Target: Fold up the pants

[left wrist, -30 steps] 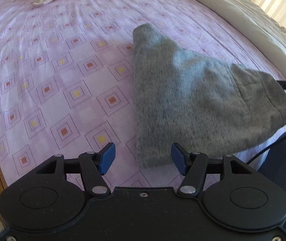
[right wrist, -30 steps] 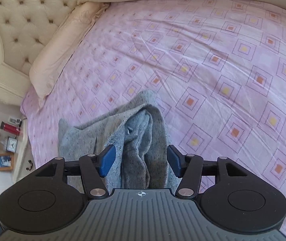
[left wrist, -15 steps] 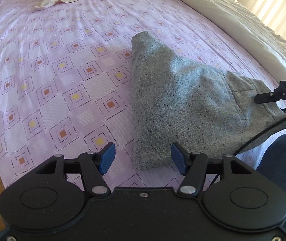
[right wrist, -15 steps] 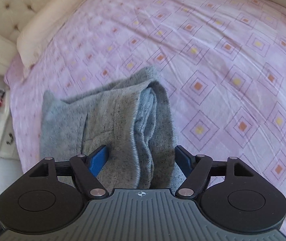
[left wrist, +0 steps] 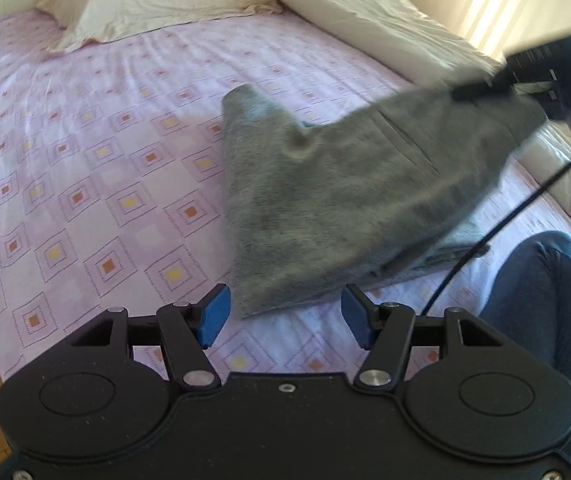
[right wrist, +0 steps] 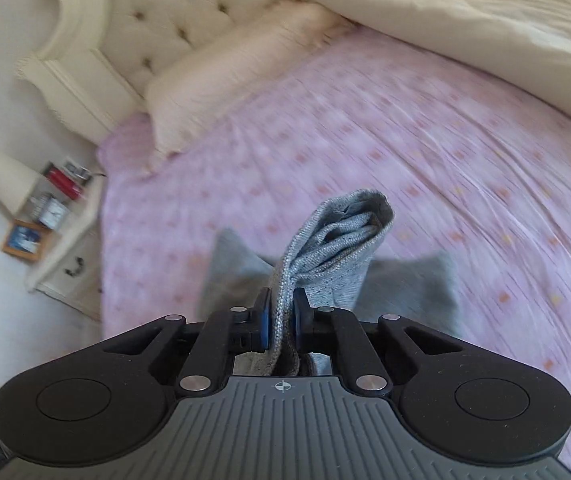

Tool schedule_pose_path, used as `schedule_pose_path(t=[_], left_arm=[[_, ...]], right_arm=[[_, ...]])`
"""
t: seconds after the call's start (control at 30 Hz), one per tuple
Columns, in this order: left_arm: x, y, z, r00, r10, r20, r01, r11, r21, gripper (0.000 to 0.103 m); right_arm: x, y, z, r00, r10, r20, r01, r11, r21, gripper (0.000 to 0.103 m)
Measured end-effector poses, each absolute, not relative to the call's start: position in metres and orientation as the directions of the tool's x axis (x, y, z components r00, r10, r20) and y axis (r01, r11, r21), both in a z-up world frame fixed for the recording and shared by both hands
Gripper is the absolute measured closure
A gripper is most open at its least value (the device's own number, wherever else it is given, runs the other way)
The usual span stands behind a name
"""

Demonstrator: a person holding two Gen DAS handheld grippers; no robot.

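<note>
The right gripper has just been closing and now clamps a bunched edge of the grey pants, lifted at centre frame over the pink bedsheet; the left gripper hovers at lower centre, jaws apart, empty.

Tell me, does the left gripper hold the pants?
No, the left gripper stands open with nothing pressed between its pads; only the right gripper pinches the pants.

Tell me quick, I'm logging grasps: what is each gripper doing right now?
Left gripper: open, holding nothing.
Right gripper: jaws just closed, shut on an edge of the grey pants, lifting it off the bed.
</note>
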State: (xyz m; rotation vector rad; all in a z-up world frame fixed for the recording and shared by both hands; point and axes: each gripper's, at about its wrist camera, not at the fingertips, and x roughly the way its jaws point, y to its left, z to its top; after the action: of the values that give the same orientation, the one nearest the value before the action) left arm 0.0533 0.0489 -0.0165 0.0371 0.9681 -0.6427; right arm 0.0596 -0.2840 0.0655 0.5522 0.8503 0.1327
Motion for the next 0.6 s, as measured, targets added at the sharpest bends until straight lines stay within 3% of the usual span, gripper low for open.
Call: schedule_pose_path(t=[0.13,0.2,0.27,0.37,0.47,0.6], left_arm=[[0.049,0.044,-0.021,0.401,-0.47,-0.786,0.526,0.821,-0.222,0.039],[0.049,0.046,-0.024,0.403,-0.456,-0.793,0.513,0.831,-0.217,0.039],[0.048,0.052,-0.026,0.404,-0.451,-0.796,0.495,0.84,-0.224,0.039],[0.048,0.062,-0.026,0.407,-0.449,-0.795,0.483,0.845,-0.229,0.039],[0.053,0.064,-0.023,0.411,-0.443,-0.797,0.485,0.846,-0.221,0.039],[0.067,0.062,-0.01,0.438,-0.445,-0.781,0.484,0.849,-0.212,0.039]], right_arm=[[0.062,-0.279,0.088,0.747,0.44,-0.498,-0.032,0.772,0.634,0.093],[0.052,-0.287,0.081,0.774,0.427,-0.467,-0.031,0.763,0.646,0.094],[0.049,-0.299,0.053,0.748,0.334,-0.573,0.086,0.808,0.583,0.094],[0.062,-0.312,-0.014,0.541,0.109,-0.834,0.337,0.88,0.334,0.094],[0.056,-0.323,-0.036,0.519,0.092,-0.85,0.395,0.856,0.334,0.095],[0.056,-0.326,-0.026,0.544,0.116,-0.831,0.364,0.859,0.358,0.095]])
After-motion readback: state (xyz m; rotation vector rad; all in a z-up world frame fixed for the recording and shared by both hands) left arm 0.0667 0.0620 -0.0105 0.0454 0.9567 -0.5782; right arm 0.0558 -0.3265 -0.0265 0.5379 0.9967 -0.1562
